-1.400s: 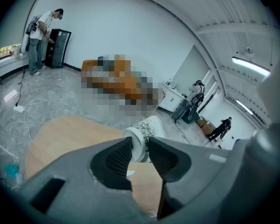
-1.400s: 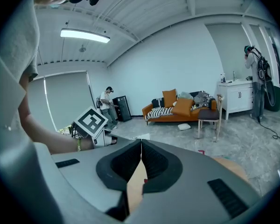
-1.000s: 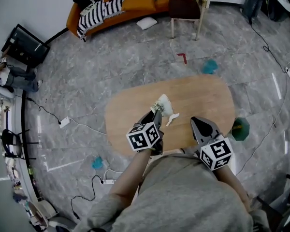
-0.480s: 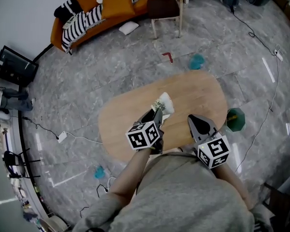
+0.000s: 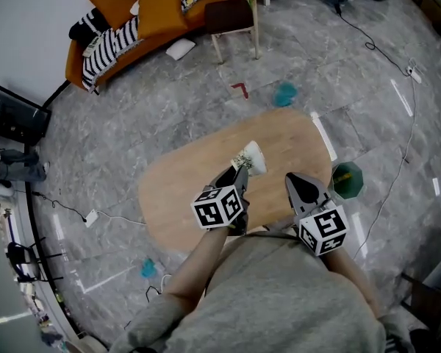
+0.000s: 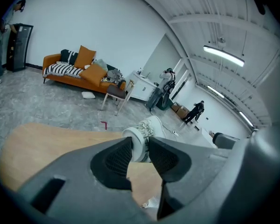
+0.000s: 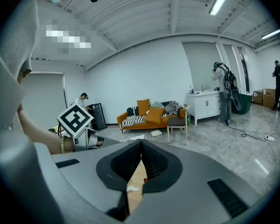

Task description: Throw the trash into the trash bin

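Trash (image 5: 251,158) (image 6: 144,133), a crumpled white cup w/ dark print, is clamped between the pads of the left gripper (image 5: 239,172) (image 6: 140,146) and held up over the table (image 5: 178,193), near its near edge. Right gripper (image 5: 295,180) (image 7: 140,147) is beside it at the same edge, jaws pressed together w/ nothing between. Green trash bin (image 5: 347,180) stands on the floor just off the table's right edge. Small white scrap (image 7: 134,189) lies on the tabletop.

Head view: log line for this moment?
left tongs: shut on crumpled white paper cup | right tongs: shut, empty | green trash bin: on grey floor
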The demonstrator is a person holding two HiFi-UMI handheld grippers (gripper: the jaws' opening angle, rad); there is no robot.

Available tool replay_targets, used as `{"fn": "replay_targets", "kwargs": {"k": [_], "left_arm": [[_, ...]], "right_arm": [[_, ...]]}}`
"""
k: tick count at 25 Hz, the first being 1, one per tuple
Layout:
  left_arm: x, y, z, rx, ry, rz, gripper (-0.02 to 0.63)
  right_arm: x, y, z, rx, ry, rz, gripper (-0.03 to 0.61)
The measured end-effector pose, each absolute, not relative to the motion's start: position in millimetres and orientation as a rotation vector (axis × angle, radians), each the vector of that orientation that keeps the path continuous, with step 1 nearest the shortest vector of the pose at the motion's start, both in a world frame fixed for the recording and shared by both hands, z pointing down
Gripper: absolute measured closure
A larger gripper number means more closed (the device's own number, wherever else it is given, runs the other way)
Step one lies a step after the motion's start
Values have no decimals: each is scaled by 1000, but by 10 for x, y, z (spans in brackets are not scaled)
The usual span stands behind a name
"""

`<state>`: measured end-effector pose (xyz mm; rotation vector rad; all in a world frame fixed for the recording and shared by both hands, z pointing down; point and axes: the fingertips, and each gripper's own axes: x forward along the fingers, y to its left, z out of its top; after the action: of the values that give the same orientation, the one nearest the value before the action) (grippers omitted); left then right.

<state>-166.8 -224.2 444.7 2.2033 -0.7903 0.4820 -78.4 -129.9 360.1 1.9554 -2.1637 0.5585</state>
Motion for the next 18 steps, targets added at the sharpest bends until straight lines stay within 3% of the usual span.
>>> {"fn": "replay_targets", "kwargs": {"k": [18], "left_arm": [[-607,-1618,4336,2221,-726,516,492]], "right_arm": [[228,-668,3531,2018,-2125,588,571]]}}
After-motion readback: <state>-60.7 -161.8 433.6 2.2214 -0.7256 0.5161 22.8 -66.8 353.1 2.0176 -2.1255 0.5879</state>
